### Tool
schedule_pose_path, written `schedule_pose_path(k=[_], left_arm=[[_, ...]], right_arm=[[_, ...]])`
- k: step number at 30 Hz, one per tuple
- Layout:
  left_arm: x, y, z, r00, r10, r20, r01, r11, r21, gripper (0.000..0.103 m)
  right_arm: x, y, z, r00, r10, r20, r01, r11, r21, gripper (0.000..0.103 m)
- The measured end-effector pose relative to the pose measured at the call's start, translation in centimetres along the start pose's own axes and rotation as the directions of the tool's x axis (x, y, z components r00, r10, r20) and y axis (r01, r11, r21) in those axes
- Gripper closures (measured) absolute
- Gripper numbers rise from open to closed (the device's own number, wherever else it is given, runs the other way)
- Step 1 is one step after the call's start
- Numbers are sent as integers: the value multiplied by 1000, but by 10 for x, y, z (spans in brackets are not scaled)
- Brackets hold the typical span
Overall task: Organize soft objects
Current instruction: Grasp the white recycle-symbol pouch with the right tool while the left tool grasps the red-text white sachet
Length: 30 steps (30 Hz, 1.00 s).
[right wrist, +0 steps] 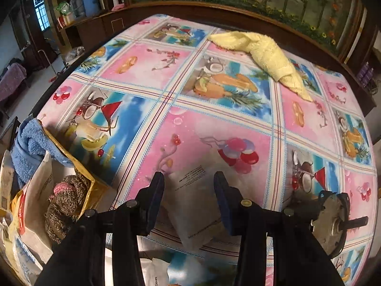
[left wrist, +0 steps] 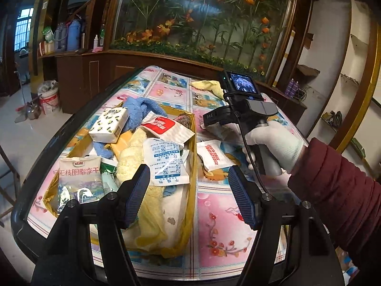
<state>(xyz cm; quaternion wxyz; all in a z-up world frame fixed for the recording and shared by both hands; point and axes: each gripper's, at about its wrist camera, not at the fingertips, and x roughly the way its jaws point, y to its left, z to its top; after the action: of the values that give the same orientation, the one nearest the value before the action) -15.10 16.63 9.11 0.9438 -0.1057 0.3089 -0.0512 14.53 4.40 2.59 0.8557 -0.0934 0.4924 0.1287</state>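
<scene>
The left gripper (left wrist: 189,190) hangs with its ribbed blue pads (left wrist: 137,195) spread wide and nothing between them. It sits above the near end of a gold-lined cardboard box (left wrist: 193,166). Just beyond its left finger lies a white desiccant sachet with blue print (left wrist: 166,160), resting on a pale yellow towel (left wrist: 133,159) inside the box. Further in are a red-and-white packet (left wrist: 164,127), a tissue pack with a lemon pattern (left wrist: 109,125), a blue towel (left wrist: 140,109) and, at the near left, a dried-plum snack bag (left wrist: 79,178). Outside the box, just beyond the right finger, a second red-and-white packet (left wrist: 214,155) lies flat on the patterned tablecloth (left wrist: 214,214).

The right gripper (right wrist: 189,202) also stands parted, holding nothing. A translucent plastic bag with small black print (right wrist: 197,205) lies flat on the tablecloth (right wrist: 166,95) directly under and between its fingers; whether the tips touch it cannot be told. To its left is the box corner (right wrist: 95,186) with a brown-and-pink knitted item (right wrist: 66,200) and the blue towel (right wrist: 31,147) draped over the rim. Just right of the gripper sits a small metal motor-like part (right wrist: 333,224). Well beyond, near the far edge of the table, lies a yellow towel (right wrist: 264,54), also seen in the left view (left wrist: 209,87) behind the white-gloved right hand (left wrist: 273,143).
</scene>
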Motion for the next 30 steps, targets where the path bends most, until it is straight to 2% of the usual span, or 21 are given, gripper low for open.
schedule_pose_path(k=[2,5,8,10,11,13,16,19,20,21,23,27,29,30], left_arm=[[2,3,0,1000,0,-4,0,1000,-7,34],[3,9,-1,1000,0,-3,0,1000,-23,34],[6,13,-3,1000,3,-8,-4,999,-37,34],[9,13,-5,1000,3,-17,-4,999,-44,34],[10,12,-5,1000,-1,-23,0,999,-50,34],[10,8,-5,999,-14,-32,12,998,-54,34],[4,0,-5,1000,-8,-30,7,1000,-25,34],[-5,-4,-3,1000,3,-23,-3,1000,-1,34],[-7,-5,-3,1000,9,-21,-9,1000,7,34],[-7,-5,-3,1000,15,-21,-14,1000,14,34],[-6,-6,-3,999,22,-27,-22,999,26,34],[-2,-14,-5,999,0,-44,2,999,33,34],[5,-21,-8,998,-14,-65,17,999,48,34],[7,-24,-9,997,-24,-75,28,998,53,34]], right_arm=[[-9,-5,-11,1000,22,-18,-22,1000,-1,77],[-27,-13,-41,997,71,-42,-71,997,1,77],[-44,-10,-73,997,-5,-71,-2,996,-92,76],[-58,-11,-83,996,-74,-56,70,994,-79,75],[-68,-12,-84,999,-40,-12,39,998,-46,75],[-80,-2,-79,993,107,42,-106,993,-45,75],[-66,24,-71,970,244,1,-243,968,-54,75],[-42,46,-72,965,258,-53,-262,960,-95,77],[-46,50,-75,969,245,-26,-247,962,-120,80],[-48,54,-78,970,242,-31,-244,959,-146,85],[-57,55,-91,971,235,-49,-240,954,-180,87],[-74,36,-125,970,229,-79,-241,950,-199,86],[-84,19,-137,958,265,-114,-282,944,-172,85],[-89,8,-137,944,310,-116,-324,937,-131,85]])
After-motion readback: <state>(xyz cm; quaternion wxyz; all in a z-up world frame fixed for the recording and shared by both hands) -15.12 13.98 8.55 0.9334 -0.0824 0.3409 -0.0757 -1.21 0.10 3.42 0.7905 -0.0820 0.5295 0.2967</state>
